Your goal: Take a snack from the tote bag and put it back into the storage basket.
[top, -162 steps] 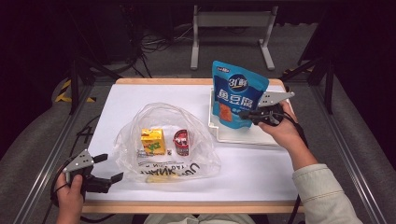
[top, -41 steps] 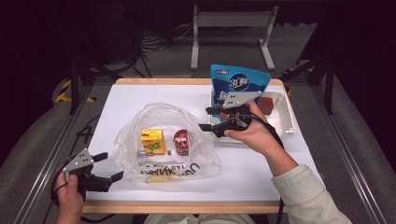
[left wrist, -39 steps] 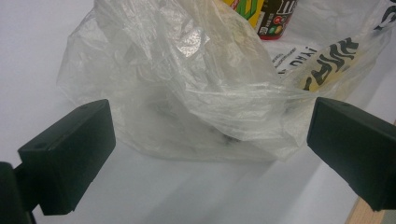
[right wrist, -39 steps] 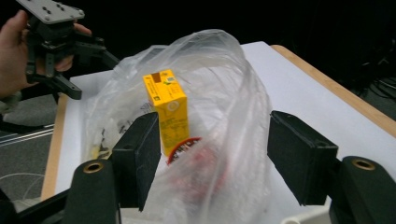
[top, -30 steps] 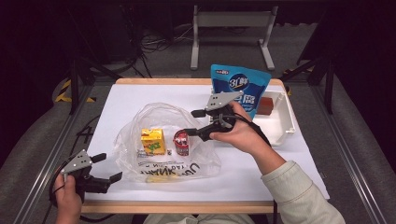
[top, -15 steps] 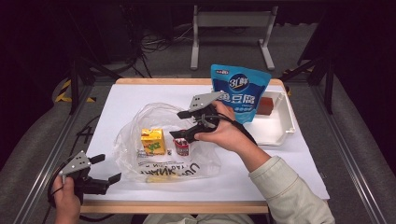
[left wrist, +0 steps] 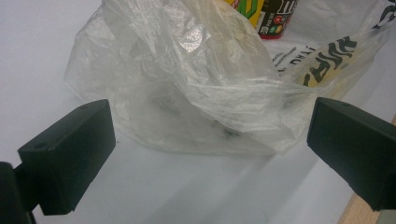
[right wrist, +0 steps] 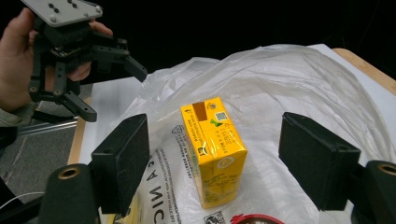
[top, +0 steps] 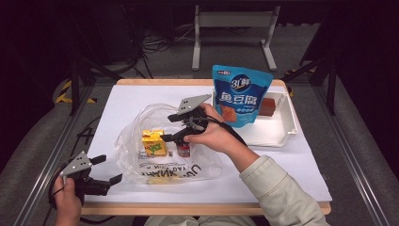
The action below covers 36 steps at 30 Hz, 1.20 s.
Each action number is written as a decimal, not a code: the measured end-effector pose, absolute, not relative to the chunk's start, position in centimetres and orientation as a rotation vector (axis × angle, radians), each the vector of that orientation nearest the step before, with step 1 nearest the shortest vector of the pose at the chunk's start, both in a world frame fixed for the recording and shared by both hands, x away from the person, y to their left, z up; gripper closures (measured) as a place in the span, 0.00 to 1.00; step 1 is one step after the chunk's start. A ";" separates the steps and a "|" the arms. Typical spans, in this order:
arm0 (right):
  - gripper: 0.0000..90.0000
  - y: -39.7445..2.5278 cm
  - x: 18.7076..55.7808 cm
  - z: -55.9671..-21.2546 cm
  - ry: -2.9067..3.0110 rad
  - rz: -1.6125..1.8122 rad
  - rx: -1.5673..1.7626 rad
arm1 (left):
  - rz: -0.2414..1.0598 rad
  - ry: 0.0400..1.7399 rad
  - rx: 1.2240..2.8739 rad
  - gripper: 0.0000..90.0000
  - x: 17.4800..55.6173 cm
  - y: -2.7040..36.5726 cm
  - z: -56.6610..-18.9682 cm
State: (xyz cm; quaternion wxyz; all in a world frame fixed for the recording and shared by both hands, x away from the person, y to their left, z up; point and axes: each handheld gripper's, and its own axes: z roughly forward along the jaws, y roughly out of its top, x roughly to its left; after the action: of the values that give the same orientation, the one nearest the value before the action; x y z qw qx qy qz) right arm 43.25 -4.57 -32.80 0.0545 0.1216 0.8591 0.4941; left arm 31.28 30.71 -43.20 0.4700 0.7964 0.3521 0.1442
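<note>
Right gripper point(top: 176, 127) hovering, jaws spread, straddling yellow carton point(right wrist: 214, 149) standing on bag point(top: 155, 141). Carton looking light, stiff, film-slick; taking flat sides mid-height. Can point(top: 183, 149) just beside. Left gripper point(top: 106, 169) released, idling at bag's near edge.

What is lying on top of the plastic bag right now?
On the bag stand a yellow carton and a small red can, with the right claw open above them. Whatever is inside the crumpled folds cannot be made out.
</note>
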 end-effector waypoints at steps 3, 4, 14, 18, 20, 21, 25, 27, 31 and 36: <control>0.28 -4.0 43.5 -33.3 2.623 1.479 0.363 | 0.355 0.861 1.955 0.02 31.3 30.7 -43.2; 0.28 -3.8 43.6 -33.4 2.626 1.472 0.361 | 0.355 0.859 1.955 0.02 31.4 30.7 -43.2; 0.26 -2.2 44.3 -34.6 2.664 1.407 0.347 | 0.350 0.864 1.948 0.02 31.4 30.7 -43.2; 0.26 -1.7 44.5 -35.1 2.678 1.383 0.343 | 0.350 0.864 1.952 0.02 31.4 30.8 -43.2; 0.26 -1.3 44.7 -35.4 2.689 1.370 0.342 | 0.352 0.863 1.951 0.02 31.4 30.8 -43.2; 0.26 -1.2 44.8 -35.5 2.692 1.362 0.342 | 0.349 0.866 1.951 0.02 31.4 30.8 -43.2; 0.26 -0.8 45.1 -36.2 2.712 1.334 0.350 | 0.349 0.867 1.950 0.02 31.4 30.9 -43.3; 0.26 -0.6 45.2 -36.4 2.718 1.324 0.353 | 0.350 0.867 1.948 0.02 31.4 30.9 -43.3; 0.25 -0.1 45.4 -37.0 2.733 1.305 0.347 | 0.346 0.869 1.948 0.02 31.3 30.9 -43.3; 0.25 0.3 45.5 -37.4 2.746 1.284 0.337 | 0.349 0.865 1.944 0.02 31.4 30.9 -43.3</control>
State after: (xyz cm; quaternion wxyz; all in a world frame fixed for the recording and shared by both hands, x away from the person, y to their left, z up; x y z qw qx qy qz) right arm 45.46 0.32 -37.43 0.0459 0.1105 0.8994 0.4205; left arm 31.37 30.89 -43.29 0.4729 0.7944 0.3536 0.1424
